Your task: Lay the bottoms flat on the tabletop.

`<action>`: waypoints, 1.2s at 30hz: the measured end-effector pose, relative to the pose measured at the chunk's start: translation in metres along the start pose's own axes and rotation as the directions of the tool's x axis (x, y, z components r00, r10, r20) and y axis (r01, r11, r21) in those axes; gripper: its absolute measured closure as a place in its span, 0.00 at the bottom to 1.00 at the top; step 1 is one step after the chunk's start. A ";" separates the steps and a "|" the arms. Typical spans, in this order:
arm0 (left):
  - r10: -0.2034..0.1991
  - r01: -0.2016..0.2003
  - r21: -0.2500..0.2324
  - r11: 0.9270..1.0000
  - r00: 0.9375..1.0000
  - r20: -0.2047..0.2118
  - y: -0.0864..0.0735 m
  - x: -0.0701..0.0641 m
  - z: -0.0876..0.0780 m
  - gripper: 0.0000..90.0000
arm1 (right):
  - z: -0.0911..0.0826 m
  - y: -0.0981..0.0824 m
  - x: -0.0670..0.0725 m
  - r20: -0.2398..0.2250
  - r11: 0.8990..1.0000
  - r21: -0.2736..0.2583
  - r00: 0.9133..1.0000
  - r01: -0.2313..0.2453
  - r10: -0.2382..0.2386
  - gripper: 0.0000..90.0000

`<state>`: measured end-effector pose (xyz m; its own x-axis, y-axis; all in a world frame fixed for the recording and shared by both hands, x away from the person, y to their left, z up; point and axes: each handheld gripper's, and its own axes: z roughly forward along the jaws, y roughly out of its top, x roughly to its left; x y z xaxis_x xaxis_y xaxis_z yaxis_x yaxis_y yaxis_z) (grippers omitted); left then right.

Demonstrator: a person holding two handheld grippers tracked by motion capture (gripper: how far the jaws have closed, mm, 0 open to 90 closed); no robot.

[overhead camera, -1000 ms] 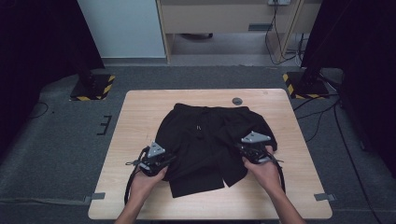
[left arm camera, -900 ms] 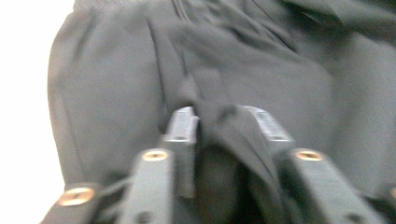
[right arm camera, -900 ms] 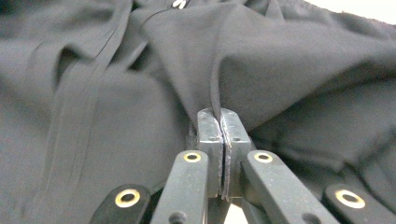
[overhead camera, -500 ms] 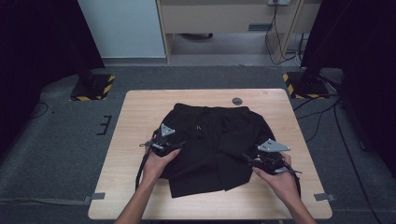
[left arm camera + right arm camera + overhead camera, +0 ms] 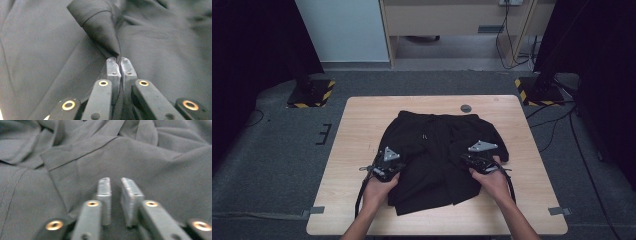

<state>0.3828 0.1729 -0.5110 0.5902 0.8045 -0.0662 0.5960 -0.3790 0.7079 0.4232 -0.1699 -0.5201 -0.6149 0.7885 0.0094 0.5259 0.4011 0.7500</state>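
Floor mats with yellow-and-black striped edges (image 5: 310, 94) sit at the upper left and upper right of the high view, beyond the wooden table (image 5: 357, 145), and a small round dark disc (image 5: 466, 108) lies on the tabletop just above the garment, apart from it. Nothing stands between the grippers and the cloth. Black shorts (image 5: 437, 160) lie spread across the middle of the table, waistband toward the top of the frame and leg hems toward the bottom, so the long axis runs up and down the picture; the cloth is rumpled and partly folded over itself.

At the left edge of the shorts, the left gripper (image 5: 384, 165) has just been closing, and in the left gripper view its jaws (image 5: 117, 65) pinch a raised fold of the black fabric. At the right edge, the right gripper (image 5: 479, 160) has also just been closing; in the right gripper view its jaws (image 5: 117, 186) stand narrowly apart over the cloth, with no fabric visibly clamped.
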 end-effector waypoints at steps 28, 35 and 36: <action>-0.003 0.004 0.015 1.000 0.996 -0.093 0.013 0.020 0.024 0.88 | -0.058 -0.043 0.015 -0.055 0.999 -0.037 0.998 0.007 -0.009 0.66; 0.035 -0.034 0.001 0.999 0.999 -0.028 0.003 0.008 -0.007 0.97 | -0.030 -0.014 -0.005 0.105 0.998 -0.061 0.994 -0.007 0.013 0.25; 0.045 -0.045 0.007 0.999 0.999 -0.018 -0.001 0.006 -0.012 0.97 | -0.030 -0.014 -0.005 0.105 0.998 -0.061 0.994 -0.007 0.013 0.25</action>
<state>0.3788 0.1841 -0.5037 0.6070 0.7944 -0.0216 0.5728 -0.4185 0.7049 0.4008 -0.1935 -0.5107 -0.5427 0.8384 -0.0503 0.4933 0.3666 0.7888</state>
